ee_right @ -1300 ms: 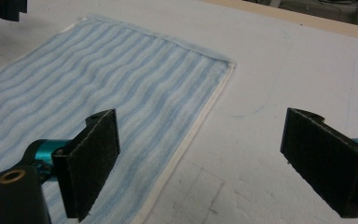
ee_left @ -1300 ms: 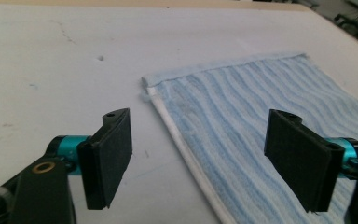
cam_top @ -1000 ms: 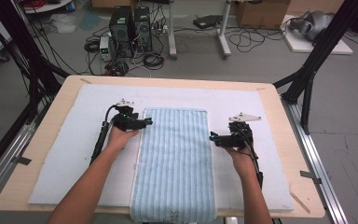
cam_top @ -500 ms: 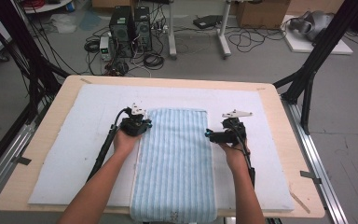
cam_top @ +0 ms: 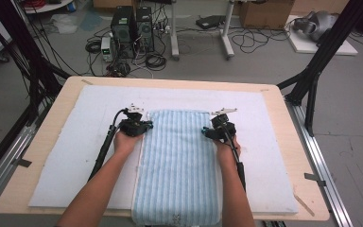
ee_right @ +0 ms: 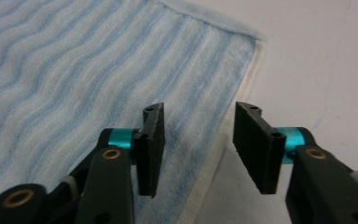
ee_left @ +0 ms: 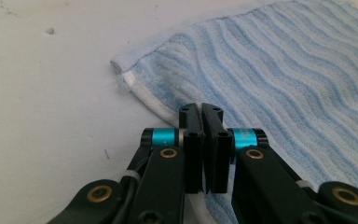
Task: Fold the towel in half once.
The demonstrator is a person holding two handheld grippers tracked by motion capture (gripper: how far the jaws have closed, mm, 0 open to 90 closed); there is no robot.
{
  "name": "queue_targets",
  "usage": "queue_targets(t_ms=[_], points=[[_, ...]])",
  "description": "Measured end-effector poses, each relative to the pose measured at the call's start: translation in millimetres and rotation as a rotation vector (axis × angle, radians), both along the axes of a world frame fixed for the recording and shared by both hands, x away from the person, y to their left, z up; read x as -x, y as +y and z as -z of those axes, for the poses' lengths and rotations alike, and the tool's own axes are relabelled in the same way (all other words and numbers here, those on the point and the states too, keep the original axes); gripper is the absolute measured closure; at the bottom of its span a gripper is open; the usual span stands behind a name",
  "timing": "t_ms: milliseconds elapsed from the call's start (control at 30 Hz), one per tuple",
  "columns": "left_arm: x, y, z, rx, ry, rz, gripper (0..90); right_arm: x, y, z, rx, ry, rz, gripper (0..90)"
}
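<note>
Between the right gripper's point(ee_right: 198, 151) jaws, which had just been closing but stood apart, lay the striped blue towel's point(ee_right: 98, 79) white hem, a detail the high view blurred. Clenched on the towel's opposite edge was the left gripper point(ee_left: 204, 149). Both forearms reached forward, hands flanking the towel on the white mat point(cam_top: 75, 142).

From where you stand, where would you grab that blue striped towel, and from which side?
By its long side hems near the far corners, each gripper coming in level from its own side. The towel lies flat, so only the thin white-hemmed edge offers a bite. The left gripper looks shut at its edge; the right gripper, jaws just closing, straddles the other.
</note>
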State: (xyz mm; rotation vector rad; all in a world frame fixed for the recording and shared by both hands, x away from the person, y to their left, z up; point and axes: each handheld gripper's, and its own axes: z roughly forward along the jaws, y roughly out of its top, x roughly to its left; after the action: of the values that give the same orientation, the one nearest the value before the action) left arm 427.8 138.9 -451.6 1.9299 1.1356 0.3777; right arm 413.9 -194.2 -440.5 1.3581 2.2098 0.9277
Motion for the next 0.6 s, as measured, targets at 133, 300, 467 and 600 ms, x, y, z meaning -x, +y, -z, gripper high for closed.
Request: queue_targets(t_ms=[133, 300, 467, 600], points=[[-0.9, 2.4, -0.3, 0.016, 0.012, -0.007, 87.2, -1.5, -4.6, 2.3, -0.06, 0.029, -0.019, 82.4], [-3.5, 11.0, -10.4, 0.116, -0.025, -0.048, 87.4, -0.3, -1.4, -2.2, -0.052, 0.0, -0.029, 86.9], [-2.6, 22.1, -19.1, 0.157, -0.036, -0.055, 87.4, 1.0, 3.6, -16.7, -0.08, -0.083, -0.028, 86.8], [2.1, 25.8, -22.8, 0.159, -0.017, -0.019, 87.2, 6.2, 7.1, -19.6, -0.055, -0.083, -0.049, 86.7]])
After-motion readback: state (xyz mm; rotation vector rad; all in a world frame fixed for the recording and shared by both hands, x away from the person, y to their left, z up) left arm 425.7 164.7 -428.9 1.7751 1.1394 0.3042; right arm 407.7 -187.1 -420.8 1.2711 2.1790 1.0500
